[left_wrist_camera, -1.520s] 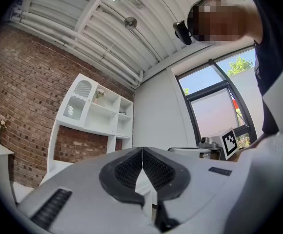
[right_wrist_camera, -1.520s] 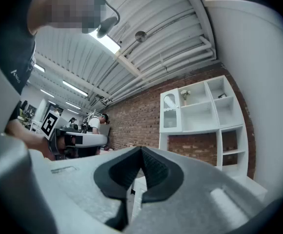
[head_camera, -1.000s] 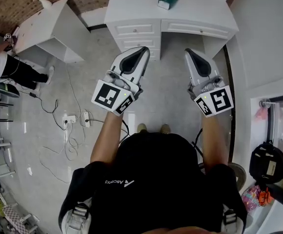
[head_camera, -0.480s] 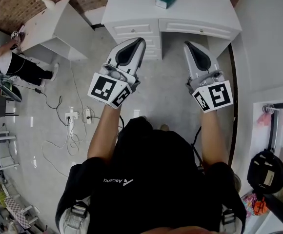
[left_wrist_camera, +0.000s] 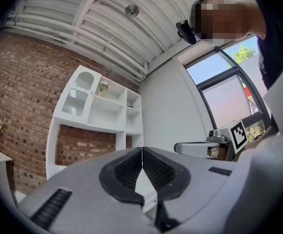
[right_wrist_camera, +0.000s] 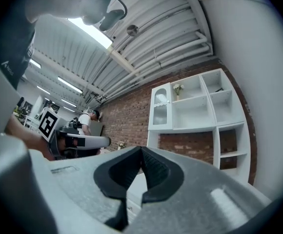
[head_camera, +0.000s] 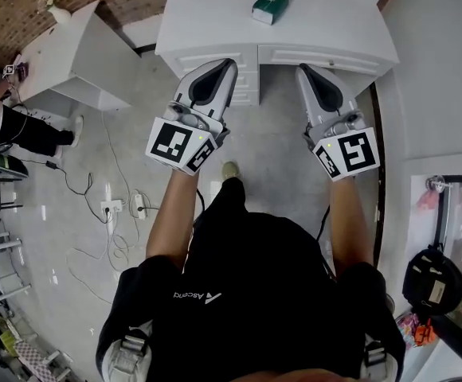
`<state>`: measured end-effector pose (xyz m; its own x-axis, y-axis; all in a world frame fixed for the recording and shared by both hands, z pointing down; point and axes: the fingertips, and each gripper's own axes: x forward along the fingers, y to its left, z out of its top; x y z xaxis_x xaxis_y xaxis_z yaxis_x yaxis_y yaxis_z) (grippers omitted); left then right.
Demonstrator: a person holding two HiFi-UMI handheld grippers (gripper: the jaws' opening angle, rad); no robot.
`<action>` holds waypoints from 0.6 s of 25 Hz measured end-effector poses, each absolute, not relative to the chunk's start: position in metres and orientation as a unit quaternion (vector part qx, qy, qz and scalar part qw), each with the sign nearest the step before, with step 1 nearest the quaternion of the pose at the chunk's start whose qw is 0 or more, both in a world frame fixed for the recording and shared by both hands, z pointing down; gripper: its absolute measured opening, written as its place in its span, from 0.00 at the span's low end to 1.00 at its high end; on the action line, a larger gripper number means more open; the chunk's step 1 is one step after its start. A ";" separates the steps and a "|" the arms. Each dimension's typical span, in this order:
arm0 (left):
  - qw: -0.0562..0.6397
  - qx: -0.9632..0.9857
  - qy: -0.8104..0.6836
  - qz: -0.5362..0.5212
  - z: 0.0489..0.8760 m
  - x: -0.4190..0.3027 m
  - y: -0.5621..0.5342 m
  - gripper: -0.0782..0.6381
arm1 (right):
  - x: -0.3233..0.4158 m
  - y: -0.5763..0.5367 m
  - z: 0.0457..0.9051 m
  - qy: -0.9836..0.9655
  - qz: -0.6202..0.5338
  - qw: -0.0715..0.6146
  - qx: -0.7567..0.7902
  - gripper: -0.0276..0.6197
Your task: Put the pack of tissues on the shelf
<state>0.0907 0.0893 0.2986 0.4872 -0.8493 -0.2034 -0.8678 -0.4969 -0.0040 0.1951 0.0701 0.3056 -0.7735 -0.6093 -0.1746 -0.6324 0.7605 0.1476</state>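
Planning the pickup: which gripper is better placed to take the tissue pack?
Right gripper, narrowly: like the left gripper it is shut and empty, but the tissue pack on the desk lies nearer it.

Pale grey tiled floor (head_camera: 279,157) through the middle of the head view, with loose cables and power strips (head_camera: 111,212) at left. White desk with drawers (head_camera: 342,18) at top centre, brick wall (head_camera: 16,6) upper left, plain white wall (head_camera: 438,78) at right. In the gripper views, white shelf unit (right_wrist_camera: 195,111) against brick, large window (left_wrist_camera: 224,91) at right, strip light (right_wrist_camera: 90,30) on a ribbed ceiling at upper left
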 end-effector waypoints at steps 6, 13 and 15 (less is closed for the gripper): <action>0.050 -0.872 0.479 0.092 0.307 0.023 0.018 0.11 | 0.122 -0.004 0.319 0.930 0.096 0.023 -0.354 0.05; 0.035 -0.883 0.459 0.094 0.324 -0.044 -0.052 0.11 | 0.063 -0.077 0.341 0.913 0.077 -0.005 -0.401 0.05; 0.032 -0.886 0.453 0.094 0.331 -0.053 -0.068 0.11 | 0.059 -0.096 0.350 0.904 0.073 -0.016 -0.421 0.05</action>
